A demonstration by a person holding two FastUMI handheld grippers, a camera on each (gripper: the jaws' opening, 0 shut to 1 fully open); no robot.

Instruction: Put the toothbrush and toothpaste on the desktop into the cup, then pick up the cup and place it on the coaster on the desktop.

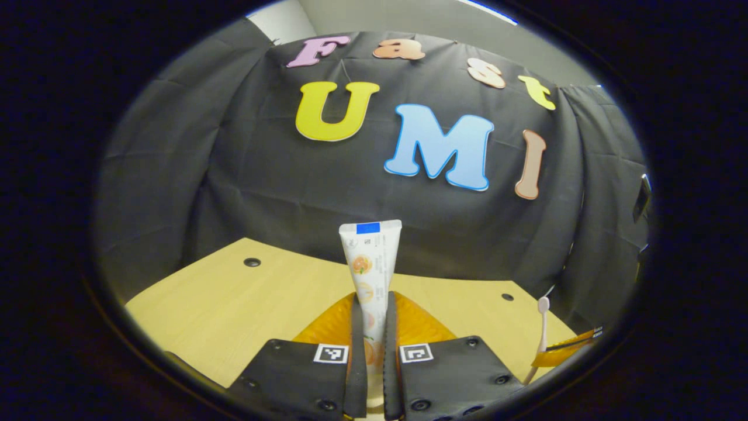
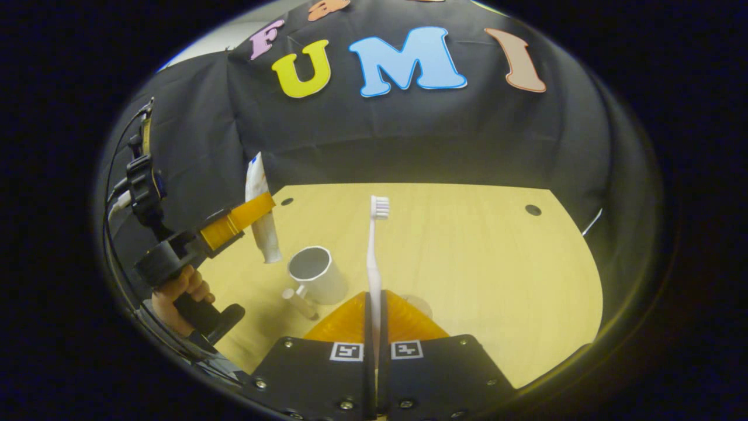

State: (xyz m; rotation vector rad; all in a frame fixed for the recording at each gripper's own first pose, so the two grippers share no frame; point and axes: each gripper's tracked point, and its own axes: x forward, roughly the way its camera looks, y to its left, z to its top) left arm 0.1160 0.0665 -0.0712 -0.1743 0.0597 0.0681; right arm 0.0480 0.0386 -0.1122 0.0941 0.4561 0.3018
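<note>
- Gripping the toothpaste [image 1: 371, 275] in your left gripper [image 1: 373, 351]: both fingers closed on the tube, which stands upright above the desktop [image 1: 234, 304].
- Your right gripper [image 2: 374, 333] has both fingers closed on the toothbrush [image 2: 374, 257] handle, bristles up and away from you.
- In the right gripper view, the cup [image 2: 317, 275] stands upright on the desktop just ahead-left of your fingers, mouth open, apart from both items.
- Farther left in that view, your hand [image 2: 178, 295] holds the left gripper, with the toothpaste raised above and left of the cup.
</note>
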